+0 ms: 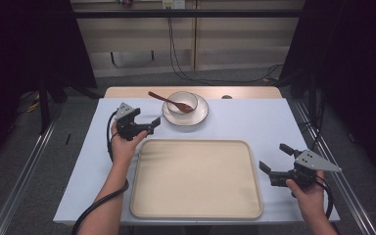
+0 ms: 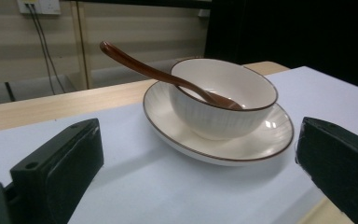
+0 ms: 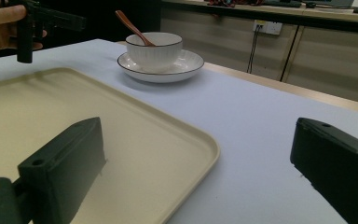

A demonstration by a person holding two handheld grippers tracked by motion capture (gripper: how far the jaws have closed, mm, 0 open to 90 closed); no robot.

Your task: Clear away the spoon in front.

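Observation:
A white bowl [image 1: 182,102] with a dark rim stands on a matching plate [image 1: 199,116] at the table's back centre. A brown spoon [image 1: 162,99] rests in the bowl, handle pointing back left. In front lies a large beige tray [image 1: 196,178], with nothing on it. My left gripper [image 1: 149,120] hovers open just left of the plate, jaws aimed at it. In the left gripper view the bowl [image 2: 223,98], plate [image 2: 261,137] and spoon [image 2: 140,63] sit beyond the spread fingers [image 2: 74,154]. My right gripper [image 1: 275,157] is open at the tray's right edge, holding nothing.
The table [image 1: 254,122] has a pale cover and a wooden strip along its back edge. In the right gripper view the tray's corner [image 3: 186,140] lies between the jaws, with the bowl [image 3: 154,46] and the other hand's gripper [image 3: 42,23] beyond. Cables hang on the far wall.

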